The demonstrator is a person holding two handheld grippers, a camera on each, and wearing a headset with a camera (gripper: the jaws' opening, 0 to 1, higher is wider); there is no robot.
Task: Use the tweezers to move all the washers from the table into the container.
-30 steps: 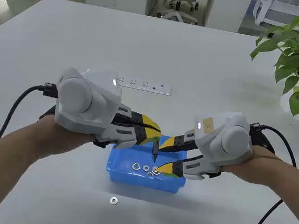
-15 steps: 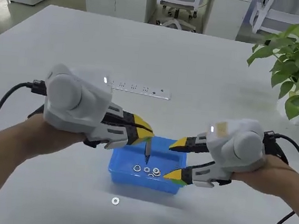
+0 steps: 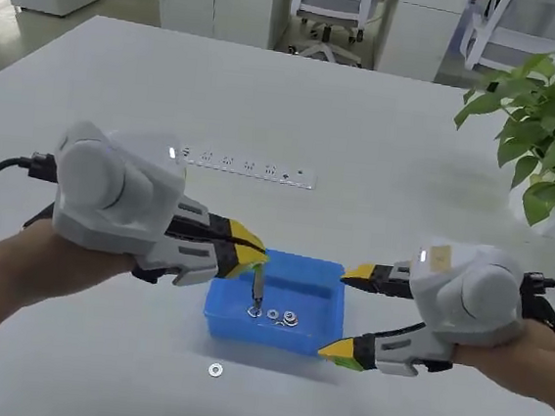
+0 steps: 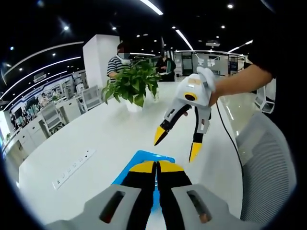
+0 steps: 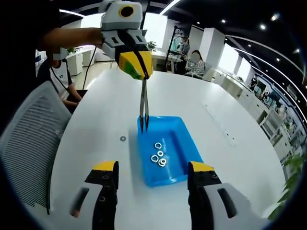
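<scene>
Washers [image 3: 272, 316] are shown clustered on the floor of the blue container [image 3: 267, 335], near its front wall. A single washer [image 3: 216, 369] lies on the white table [image 3: 381, 159], just in front of the container and apart from it.

The left gripper [image 3: 249, 254] is seen with its yellow-tipped jaws pressed together on the upper end of the tweezers [image 3: 257, 287]. These hang nearly upright, with their tips lowered into the container beside the cluster. Whether anything is pinched between the tweezer tips cannot be told at this size.

The right gripper [image 3: 349, 311] is held at the container's right side, its jaws spread wide with nothing gripped between them.

In the right gripper view, the tweezers [image 5: 144, 103] are seen hanging from the left gripper [image 5: 140, 74], their tips at one edge of the container [image 5: 184, 143]. The single washer [image 5: 123, 139] lies on the table just outside that edge.

In the left gripper view, the right gripper [image 4: 177, 143] is seen facing the camera, with a potted plant [image 4: 134, 84] on the table behind it. A white power strip [image 3: 242, 163] lies beyond the container.
</scene>
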